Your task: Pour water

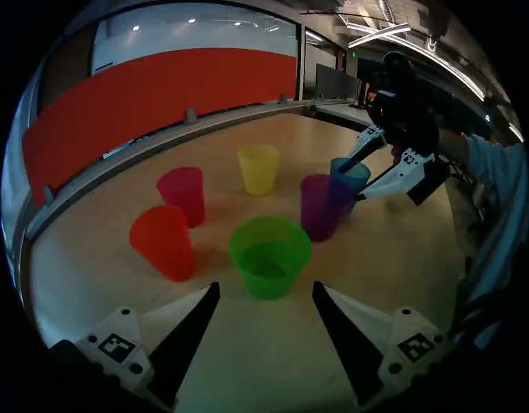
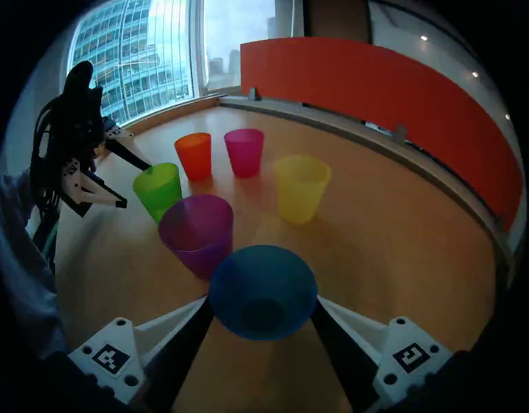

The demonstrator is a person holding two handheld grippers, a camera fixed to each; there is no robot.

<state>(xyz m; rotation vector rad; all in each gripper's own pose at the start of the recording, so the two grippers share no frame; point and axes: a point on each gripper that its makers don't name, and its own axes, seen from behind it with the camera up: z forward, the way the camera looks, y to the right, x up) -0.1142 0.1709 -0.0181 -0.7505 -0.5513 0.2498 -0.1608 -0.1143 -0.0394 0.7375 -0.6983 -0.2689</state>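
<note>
**Left gripper view.**
- Left gripper (image 1: 265, 286): fingers spread apart and holding nothing. They are aimed at the green cup (image 1: 269, 256), which stands just ahead of the gap, probably as the receiving vessel.
- Wooden table (image 1: 299, 351): carries six cups in a loose cluster.
  - Orange cup (image 1: 163, 241) and magenta cup (image 1: 182, 194) stand to one side.
  - Yellow cup (image 1: 258, 168) stands at the back.
  - Purple cup (image 1: 323, 205) partly covers the blue cup (image 1: 350, 173).
- Right gripper (image 1: 350, 183): reaches in from a person's sleeve (image 1: 495, 165), with one finger on each side of the blue cup.
- Red wall panel (image 1: 161, 89): runs behind the table.

**Right gripper view.**
- Right gripper (image 2: 262, 303): the blue cup (image 2: 262, 292) sits upright between its fingers, both of which meet the cup's wall. Whether they press or merely flank it cannot be told.
- Purple cup (image 2: 197, 233): just beyond the blue one.
- Green cup (image 2: 158, 189): farther off, beside the left gripper (image 2: 138, 186), whose fingers are parted toward it.

**Water.** None can be made out in any cup. The blue cup is judged the likely pourer, since it is the one framed for a grasp.
</note>
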